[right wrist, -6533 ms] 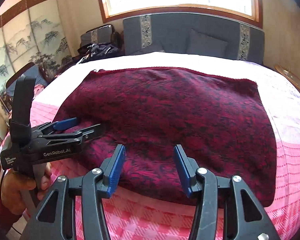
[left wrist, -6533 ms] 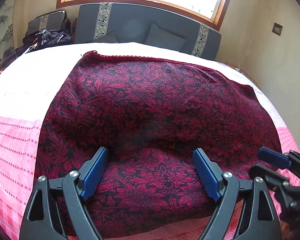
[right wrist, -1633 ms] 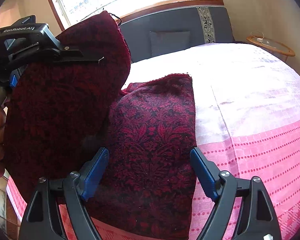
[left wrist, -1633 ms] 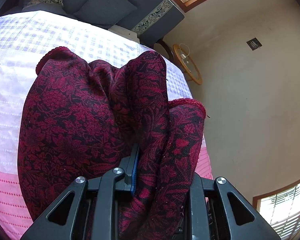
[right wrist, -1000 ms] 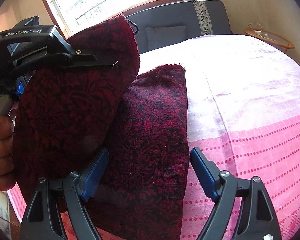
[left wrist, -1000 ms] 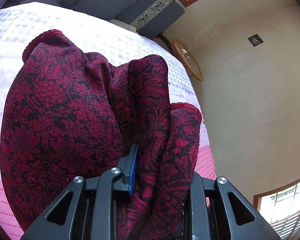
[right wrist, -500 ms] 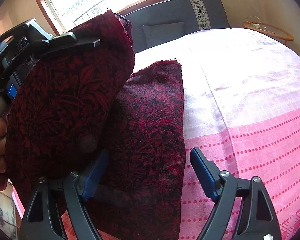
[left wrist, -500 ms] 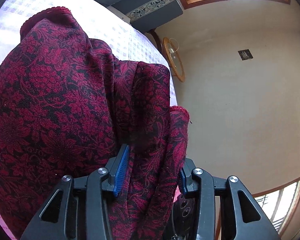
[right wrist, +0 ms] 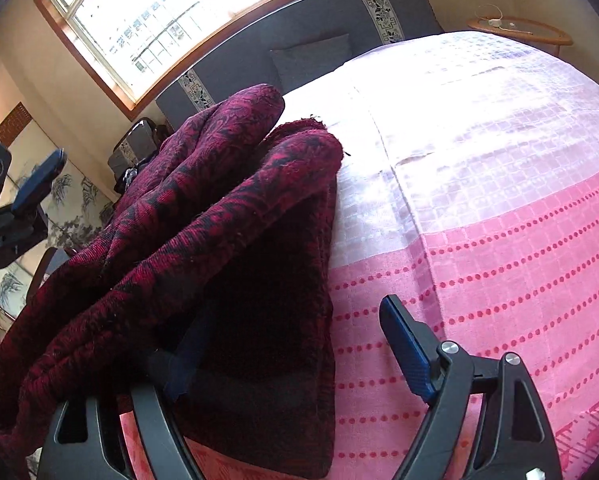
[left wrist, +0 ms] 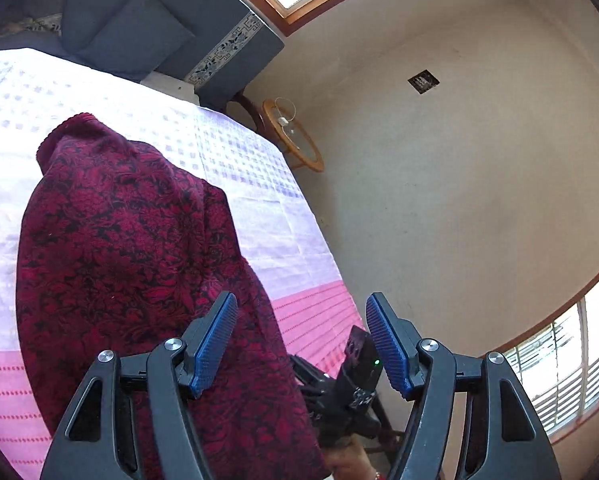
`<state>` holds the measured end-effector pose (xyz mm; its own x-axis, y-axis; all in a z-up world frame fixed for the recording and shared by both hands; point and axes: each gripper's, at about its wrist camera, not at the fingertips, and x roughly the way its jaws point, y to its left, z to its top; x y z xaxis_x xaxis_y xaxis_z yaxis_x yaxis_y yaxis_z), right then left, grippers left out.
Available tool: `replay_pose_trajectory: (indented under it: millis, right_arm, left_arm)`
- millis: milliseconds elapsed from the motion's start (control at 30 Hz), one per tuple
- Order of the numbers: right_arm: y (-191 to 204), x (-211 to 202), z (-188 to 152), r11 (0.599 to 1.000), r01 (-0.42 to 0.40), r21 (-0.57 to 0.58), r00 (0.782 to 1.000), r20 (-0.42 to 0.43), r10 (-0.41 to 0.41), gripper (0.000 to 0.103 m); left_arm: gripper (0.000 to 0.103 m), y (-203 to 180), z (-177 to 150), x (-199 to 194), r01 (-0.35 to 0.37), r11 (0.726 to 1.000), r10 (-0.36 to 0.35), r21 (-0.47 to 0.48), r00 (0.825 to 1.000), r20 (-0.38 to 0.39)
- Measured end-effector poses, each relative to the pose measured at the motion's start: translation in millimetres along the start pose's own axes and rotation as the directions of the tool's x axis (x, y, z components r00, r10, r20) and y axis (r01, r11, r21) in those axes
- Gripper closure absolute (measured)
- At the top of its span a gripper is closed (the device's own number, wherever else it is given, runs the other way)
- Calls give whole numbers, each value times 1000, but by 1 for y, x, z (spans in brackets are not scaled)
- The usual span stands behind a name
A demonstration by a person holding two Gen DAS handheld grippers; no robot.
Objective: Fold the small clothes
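item: dark red floral knit garment [left wrist: 131, 272], folded over on itself into a long narrow bundle on the bed, running from the pink dotted end of the bedspread [right wrist: 499, 240] toward the pale checked part near the grey headboard [left wrist: 171, 40]. its far hemmed corner sits at about 11 o'clock in the left wrist view.

left gripper [left wrist: 299, 340]: jaws opening, nothing between the blue pads; the cloth lies just past the left pad at 9 o'clock, apparently let go. the same gripper shows at 9 o'clock in the right wrist view, well clear of the bundle.

right gripper [right wrist: 299, 356]: jaws wide apart, gripping nothing. its left finger is buried under a loose upper flap of the garment, which drapes over it; its right finger stands bare over the pink bedspread at 4 o'clock.

handling, judged: soft, limp, light to middling weight, thick enough to hold a fold but prone to slumping and bunching. not slippery, not fragile; the knit may snag. best taken at a hemmed corner or the folded edge, pinching all layers together so that none slides out.

also present: round wooden side table [left wrist: 295, 140], window [right wrist: 171, 12].
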<state>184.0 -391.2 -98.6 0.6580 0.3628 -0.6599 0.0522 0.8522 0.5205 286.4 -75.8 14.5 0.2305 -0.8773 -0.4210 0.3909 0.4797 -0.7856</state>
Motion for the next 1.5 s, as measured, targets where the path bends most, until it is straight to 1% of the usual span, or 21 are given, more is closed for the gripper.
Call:
replay_pose_trajectory:
  millis: [133,200,267,300,367,400,500,533,567,600,633,667,733,867,933,1100,1267,1333,1400,1433,1500]
  right_arm:
    - [-36,-35,7,983,-89,162,994,81,77,22]
    - [-38,-51,20,975,-137,176,985,127,115,25]
    - [-26,-59,34,972,-181,149,977,139,160,26]
    - [-19,-56,42,968,-209,140,974,122,193,26]
    - [-4,-39,56,961,-244,129,970,45,240,26]
    - [8,-30,54,966,-230,119,973,15,230,27]
    - [31,5,57,989,-128,74,989,-69,133,27]
    - [34,14,58,988,-129,85,987,-86,136,28]
    - [34,22,59,985,-147,92,983,-100,156,39]
    - [38,27,59,987,-143,78,982,-116,152,70]
    - [43,30,58,991,-119,54,983,-133,125,86]
    - [48,31,57,994,-105,37,985,-132,109,88]
    - [51,16,55,993,-115,20,989,-93,117,89]
    - [45,-31,50,987,-159,32,987,6,159,92]
    - [39,-44,39,987,-157,39,988,25,156,92]
    - [8,-36,7,987,-105,118,994,-7,107,93]
    - [-6,-27,-4,978,-117,172,993,-7,120,93]
    - [-4,-30,-1,977,-124,172,992,6,125,89]
    - [-3,-35,3,982,-86,166,996,25,83,80]
    - [-4,-36,5,982,-88,170,996,27,84,76]
    - [-8,-38,9,978,-89,189,996,29,85,57]
  left_arm:
    - [35,36,-37,-7,-58,998,58,-4,998,-8]
    - [35,43,-53,-2,-63,998,63,13,998,-10]
    - [35,43,-69,5,-64,997,65,51,998,-9]
    - [35,42,-76,10,-66,995,67,73,998,-16]
    - [35,40,-87,18,-69,990,74,126,997,-34]
    - [35,38,-93,20,-69,986,75,151,996,-37]
    - [35,32,-100,24,-58,975,65,214,998,-26]
    - [35,30,-101,23,-51,971,57,235,998,-17]
    - [35,29,-103,22,-43,966,48,254,999,-13]
    - [34,30,-105,20,-34,963,37,267,999,-7]
    - [34,32,-107,17,-21,961,21,275,1000,1]
    - [34,34,-109,15,-11,959,8,283,1000,10]
    - [34,39,-113,10,11,956,-18,293,1000,23]
    - [34,51,-126,6,47,950,-67,308,996,54]
    - [34,52,-126,7,66,951,-81,301,996,38]
    - [33,61,-126,7,112,955,-119,276,993,8]
    - [32,66,-125,5,134,957,-140,258,990,5]
    - [32,68,-123,4,142,958,-148,248,989,7]
    - [32,71,-124,3,146,959,-152,242,988,9]
    - [32,70,-123,4,145,960,-152,239,988,9]
    - [32,69,-121,7,146,961,-153,237,988,10]
